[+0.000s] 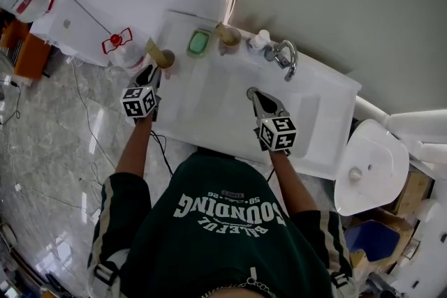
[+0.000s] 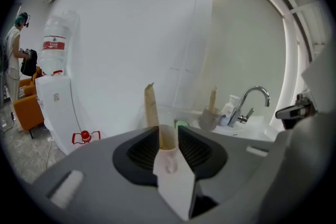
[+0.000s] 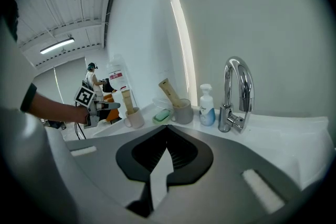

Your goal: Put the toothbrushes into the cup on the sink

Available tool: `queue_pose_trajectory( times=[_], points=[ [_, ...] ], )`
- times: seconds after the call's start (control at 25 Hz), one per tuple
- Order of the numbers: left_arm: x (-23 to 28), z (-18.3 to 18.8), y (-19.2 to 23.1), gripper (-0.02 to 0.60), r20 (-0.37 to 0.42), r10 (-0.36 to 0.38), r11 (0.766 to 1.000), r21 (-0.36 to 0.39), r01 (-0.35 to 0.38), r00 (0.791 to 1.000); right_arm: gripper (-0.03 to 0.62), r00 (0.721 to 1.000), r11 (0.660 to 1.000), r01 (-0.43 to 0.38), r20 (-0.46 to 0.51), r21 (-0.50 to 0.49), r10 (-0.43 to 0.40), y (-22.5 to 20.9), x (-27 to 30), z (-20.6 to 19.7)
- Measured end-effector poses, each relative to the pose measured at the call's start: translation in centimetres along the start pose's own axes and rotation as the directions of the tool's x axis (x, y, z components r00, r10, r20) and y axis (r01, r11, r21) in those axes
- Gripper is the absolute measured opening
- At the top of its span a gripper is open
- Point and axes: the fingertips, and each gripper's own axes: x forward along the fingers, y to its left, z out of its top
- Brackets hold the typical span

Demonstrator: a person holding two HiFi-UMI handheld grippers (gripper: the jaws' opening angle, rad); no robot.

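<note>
Beige and paper-wrapped, the toothbrush (image 1: pixel 154 49) we are watching stands in the cup (image 1: pixel 166 61) at the far-left corner of the white surface (image 1: pixel 328 91). Its long axis is near upright, leaning towards 11 o'clock in the head view. The cup sits at 1 o'clock from the left hand-held gripper (image 1: pixel 151 72), just beyond its tips, far nearer to it than to the right one. Its jaws stand narrowly apart, and we judge they press on nothing. The right hand-held gripper (image 1: pixel 253 92), over the basin, is closed and empty.

sink (image 1: pixel 209 108) white | soap (image 1: pixel 199 43) green | toothbrush (image 2: pixel 151 105) tan | cube (image 1: pixel 139 101) black-white squares (marker pattern)
</note>
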Motion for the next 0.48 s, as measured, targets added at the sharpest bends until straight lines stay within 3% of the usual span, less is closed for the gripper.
queue_pose_trajectory(
  times=[0.24,0.48],
  points=[
    [-0.7,2.7,-6.0,0.123,0.044,-0.107,0.991,0.082,0.103,0.993,0.003,0.999,1.000,0.025,0.047,0.004,-0.025,-0.7,-0.7,0.8],
    [1.0,3.7,-14.5,0.086,0.021,-0.280,0.944,0.189,0.271,0.960,0.003,0.990,0.996,0.083,0.110,0.014,-0.084,-2.2,-2.3,2.1]
  ],
)
